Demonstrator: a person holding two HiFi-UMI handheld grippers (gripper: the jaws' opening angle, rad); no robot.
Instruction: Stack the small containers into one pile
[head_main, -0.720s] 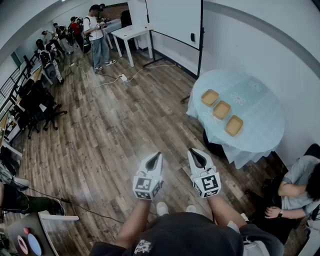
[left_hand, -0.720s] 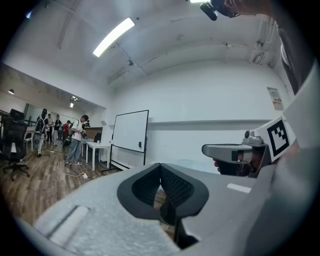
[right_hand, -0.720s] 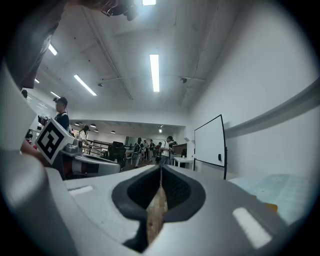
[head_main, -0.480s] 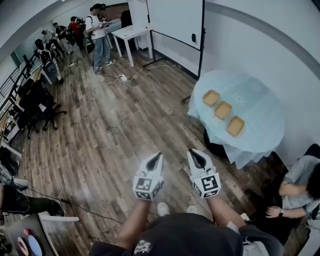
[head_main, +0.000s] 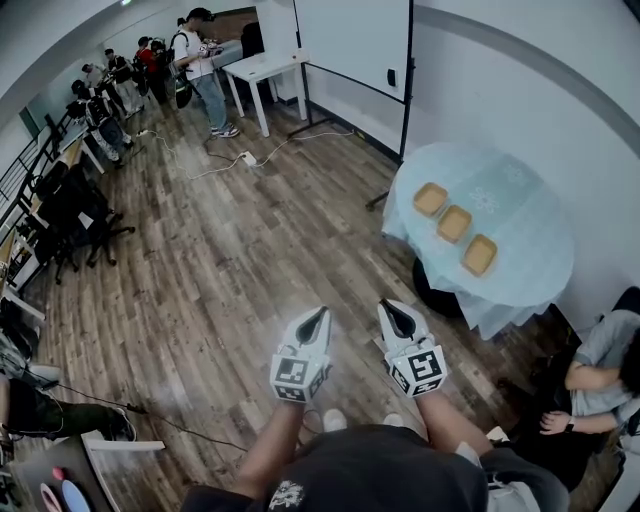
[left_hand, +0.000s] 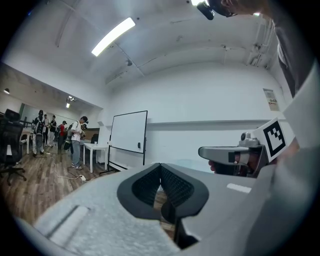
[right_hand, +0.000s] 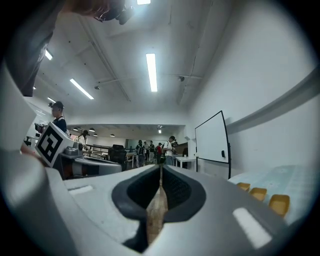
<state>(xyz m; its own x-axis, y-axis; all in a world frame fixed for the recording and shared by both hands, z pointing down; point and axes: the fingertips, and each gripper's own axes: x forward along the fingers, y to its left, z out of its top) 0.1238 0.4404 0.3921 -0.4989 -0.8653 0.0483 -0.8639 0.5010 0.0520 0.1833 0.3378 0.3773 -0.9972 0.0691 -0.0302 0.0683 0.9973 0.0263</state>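
Three small yellow containers (head_main: 430, 199) (head_main: 453, 223) (head_main: 479, 254) lie in a row, apart from one another, on a round table with a pale blue cloth (head_main: 520, 215) at the right of the head view. They also show low at the right of the right gripper view as containers (right_hand: 258, 193). My left gripper (head_main: 313, 322) and right gripper (head_main: 393, 315) are held side by side over the wooden floor, well short of the table. Both point level, with jaws shut and nothing between them. From the left gripper view, the right gripper (left_hand: 235, 155) shows at the right.
A person sits by the wall (head_main: 600, 370) just below the table. A whiteboard on a stand (head_main: 350, 40) and a white table (head_main: 262, 68) stand at the back. Several people stand at the far left. A cable and socket strip (head_main: 243, 156) lie on the floor, and office chairs (head_main: 70, 210) stand at the left.
The head view has shifted slightly, so the table and containers sit a little further right. Both grippers keep their pose and stay shut. The people at the back have moved a little.
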